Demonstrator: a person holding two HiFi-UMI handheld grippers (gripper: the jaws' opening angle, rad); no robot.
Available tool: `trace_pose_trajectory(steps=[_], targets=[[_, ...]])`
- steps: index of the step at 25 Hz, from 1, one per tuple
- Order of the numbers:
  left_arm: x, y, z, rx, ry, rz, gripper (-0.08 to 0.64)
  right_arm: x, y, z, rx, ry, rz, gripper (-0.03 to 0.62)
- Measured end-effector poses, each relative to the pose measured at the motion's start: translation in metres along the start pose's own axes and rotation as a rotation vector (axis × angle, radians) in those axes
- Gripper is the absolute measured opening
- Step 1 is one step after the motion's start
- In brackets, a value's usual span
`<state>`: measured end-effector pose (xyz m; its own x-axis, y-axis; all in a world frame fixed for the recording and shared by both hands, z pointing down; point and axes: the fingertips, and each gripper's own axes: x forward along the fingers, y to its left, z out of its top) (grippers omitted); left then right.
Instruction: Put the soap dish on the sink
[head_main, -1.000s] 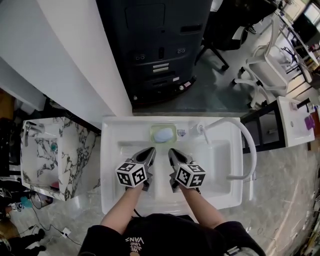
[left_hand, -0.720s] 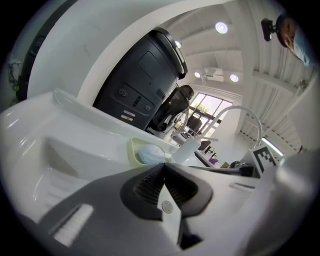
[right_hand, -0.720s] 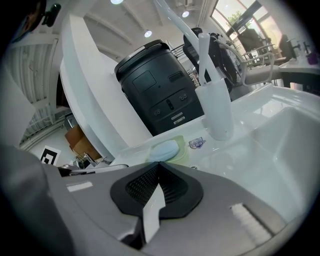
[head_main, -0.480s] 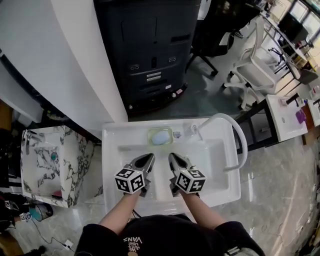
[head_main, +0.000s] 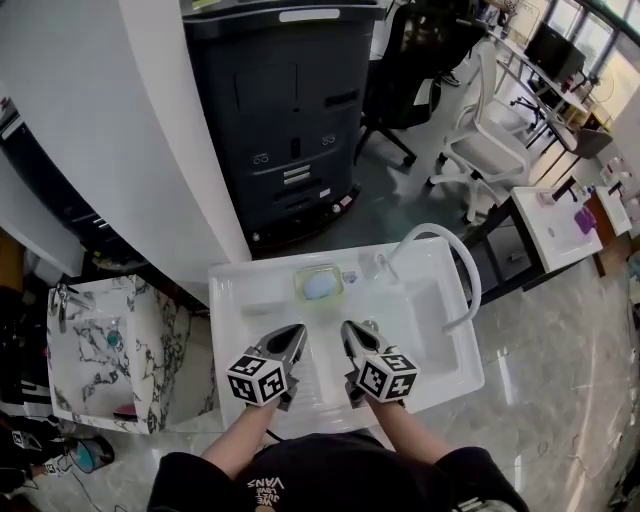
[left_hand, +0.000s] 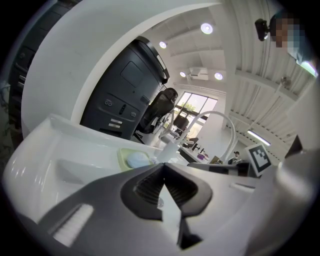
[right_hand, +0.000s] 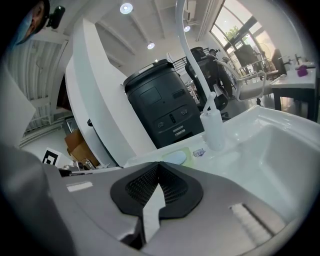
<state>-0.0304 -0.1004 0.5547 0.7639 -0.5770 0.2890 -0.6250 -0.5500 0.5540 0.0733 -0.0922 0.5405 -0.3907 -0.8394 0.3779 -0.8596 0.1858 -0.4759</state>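
Observation:
A pale green soap dish (head_main: 319, 283) with a light blue soap rests on the back ledge of the white sink (head_main: 440, 375), left of the tall curved faucet (head_main: 440, 243). It also shows as a green dish (left_hand: 131, 159) in the left gripper view and a dish (right_hand: 175, 157) in the right gripper view. My left gripper (head_main: 297, 332) and right gripper (head_main: 347, 330) hover side by side over the basin, nearer me than the dish. Both are shut with nothing between the jaws: left gripper (left_hand: 164, 165), right gripper (right_hand: 159, 164).
A dark grey cabinet-like machine (head_main: 290, 110) stands behind the sink beside a white curved wall (head_main: 110, 130). A marble-patterned sink (head_main: 110, 350) is at the left. Office chairs (head_main: 480, 140) and a white table (head_main: 560, 220) stand at the right on the glossy floor.
Both grippers have risen and drawn back toward me, away from the dish. The head view has tilted up, so the sink and dish sit lower and smaller in the picture.

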Motion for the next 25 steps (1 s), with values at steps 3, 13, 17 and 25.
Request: trace_pose_trajectory(steps=[3, 13, 17, 25], targets=[[-0.009, -0.005, 0.001, 0.02, 0.003, -0.018, 0.052, -0.012, 0.006, 0.002, 0.007, -0.031, -0.015, 0.002], [-0.039, -0.028, -0.001, 0.086, 0.021, -0.083, 0.052, -0.048, 0.031, -0.003, 0.012, -0.091, -0.045, 0.002], [-0.056, -0.03, -0.01, 0.099, 0.029, -0.087, 0.052, -0.058, 0.037, -0.013, 0.008, -0.095, -0.062, 0.002], [-0.078, -0.03, -0.02, 0.127, 0.036, -0.095, 0.053, -0.075, 0.049, -0.027, 0.007, -0.11, -0.095, 0.002]])
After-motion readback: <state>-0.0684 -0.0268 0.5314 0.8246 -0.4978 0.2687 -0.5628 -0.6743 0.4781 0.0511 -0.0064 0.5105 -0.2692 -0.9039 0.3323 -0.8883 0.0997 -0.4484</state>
